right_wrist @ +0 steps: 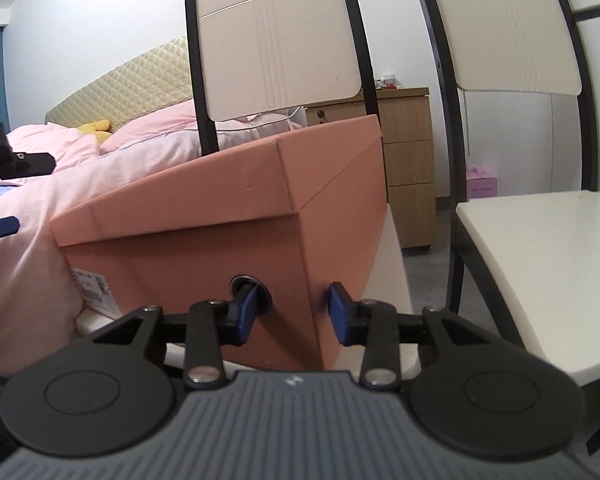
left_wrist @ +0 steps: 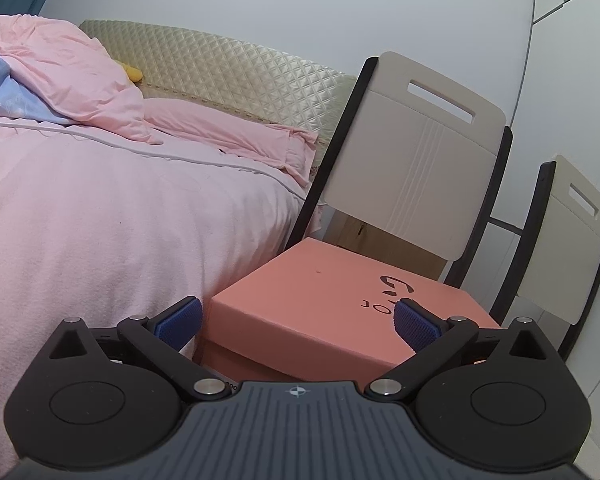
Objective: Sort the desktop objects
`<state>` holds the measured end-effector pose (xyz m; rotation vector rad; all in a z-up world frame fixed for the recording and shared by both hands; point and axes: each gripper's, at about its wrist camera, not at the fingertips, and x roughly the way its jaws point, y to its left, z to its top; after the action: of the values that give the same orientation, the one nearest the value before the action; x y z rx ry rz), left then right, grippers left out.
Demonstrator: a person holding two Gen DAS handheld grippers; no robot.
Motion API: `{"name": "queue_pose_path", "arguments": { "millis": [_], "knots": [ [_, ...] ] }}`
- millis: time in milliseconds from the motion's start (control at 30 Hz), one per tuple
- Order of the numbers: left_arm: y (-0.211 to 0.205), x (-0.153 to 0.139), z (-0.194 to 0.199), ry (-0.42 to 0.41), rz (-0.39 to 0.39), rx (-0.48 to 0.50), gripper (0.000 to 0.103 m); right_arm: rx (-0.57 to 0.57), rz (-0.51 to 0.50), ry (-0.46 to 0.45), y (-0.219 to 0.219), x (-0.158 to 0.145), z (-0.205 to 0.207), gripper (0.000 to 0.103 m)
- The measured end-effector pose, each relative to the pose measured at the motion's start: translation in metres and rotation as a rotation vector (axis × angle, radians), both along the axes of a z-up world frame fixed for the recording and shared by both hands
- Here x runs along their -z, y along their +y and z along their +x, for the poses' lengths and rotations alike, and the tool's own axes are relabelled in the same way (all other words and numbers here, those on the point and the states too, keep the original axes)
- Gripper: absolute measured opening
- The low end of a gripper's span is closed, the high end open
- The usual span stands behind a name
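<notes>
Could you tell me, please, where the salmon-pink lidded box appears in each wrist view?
Left wrist: salmon-pink box, lower centre, lid top seen from above, beyond the open jaws.
Right wrist: same box, centre, its end wall close up.
Shared landmark: the cream chair back behind it.

both wrist views near shoebox (left_wrist: 332, 304)

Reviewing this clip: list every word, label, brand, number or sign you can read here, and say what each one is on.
"G" followed by unclear dark characters: printed on the lid of the pink box, partly hidden by the left gripper; not readable as a whole.
White sticker on the box's end: print too small to read.
Pale pink package on the floor: its dark line of text is blurred.
Nothing else legible.
</notes>
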<state>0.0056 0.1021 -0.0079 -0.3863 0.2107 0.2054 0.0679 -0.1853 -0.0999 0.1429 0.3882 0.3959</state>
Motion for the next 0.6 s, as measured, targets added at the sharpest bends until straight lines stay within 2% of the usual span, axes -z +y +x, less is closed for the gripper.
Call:
{"name": "queue_pose_path", "arguments": {
  "millis": [333,467,600],
  "knots": [
    [0.001,0.001,0.002,0.005,0.004,0.015,0.103,0.093,0.090,0.082,-0.027,-0.002,0.024,0.036],
    [-0.002,0.001,0.006,0.015,0.031,0.020,0.103,0.042,0.128,0.036,-0.037,-0.009,0.010,0.037],
    [-0.006,0.006,0.012,0.011,0.067,0.012,0.103,0.008,0.163,-0.081,-0.052,-0.031,-0.006,0.038]
  ]
}}
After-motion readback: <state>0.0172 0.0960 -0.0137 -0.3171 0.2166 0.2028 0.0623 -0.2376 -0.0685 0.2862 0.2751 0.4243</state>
